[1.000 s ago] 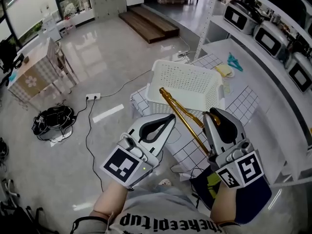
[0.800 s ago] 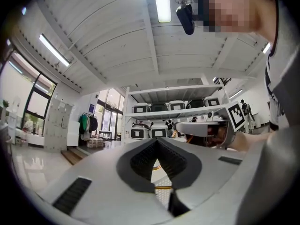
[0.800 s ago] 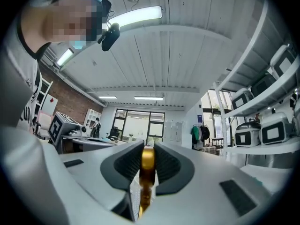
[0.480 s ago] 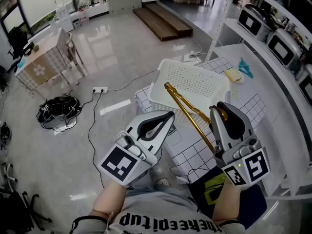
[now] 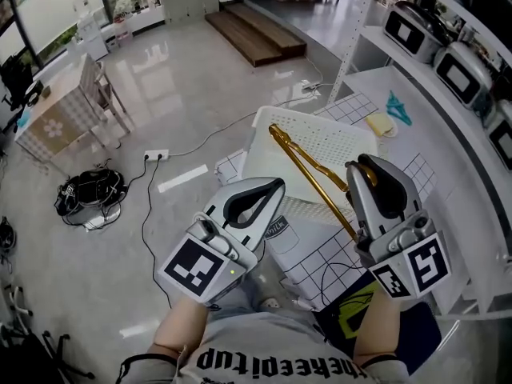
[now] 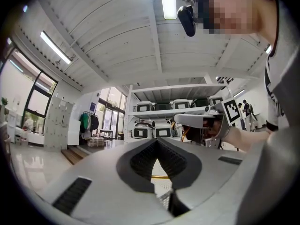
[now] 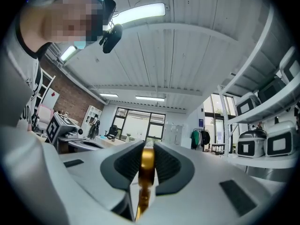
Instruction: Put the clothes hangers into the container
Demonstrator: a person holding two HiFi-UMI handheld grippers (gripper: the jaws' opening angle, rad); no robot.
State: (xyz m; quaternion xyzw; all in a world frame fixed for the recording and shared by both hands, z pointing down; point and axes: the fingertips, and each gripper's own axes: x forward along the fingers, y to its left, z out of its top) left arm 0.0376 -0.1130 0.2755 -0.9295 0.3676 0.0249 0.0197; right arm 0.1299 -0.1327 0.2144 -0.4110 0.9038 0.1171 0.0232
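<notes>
A gold clothes hanger (image 5: 308, 170) slants from my right gripper (image 5: 362, 165) out over the white perforated basket (image 5: 340, 138); its far end hangs above the basket's left rim. In the right gripper view the right gripper (image 7: 147, 154) is shut on the hanger's gold bar (image 7: 146, 165). My left gripper (image 5: 278, 186) is held up left of the hanger and apart from it. Its jaws meet at the tip in the left gripper view (image 6: 158, 142), with nothing between them. That view also shows the right gripper (image 6: 202, 123) and a strip of the hanger (image 6: 161, 176).
The basket stands on a low surface with a checked cloth (image 5: 324, 258). A teal hanger (image 5: 398, 106) and a yellow item (image 5: 382, 124) lie on the white counter at right, under shelves of cookers (image 5: 412, 29). On the floor lie a power strip (image 5: 155, 155) and a black bag (image 5: 88, 194).
The head view has shifted, so the basket sits a little nearer and more under the hanger. Both grippers keep their poses, and the right one still holds the hanger.
</notes>
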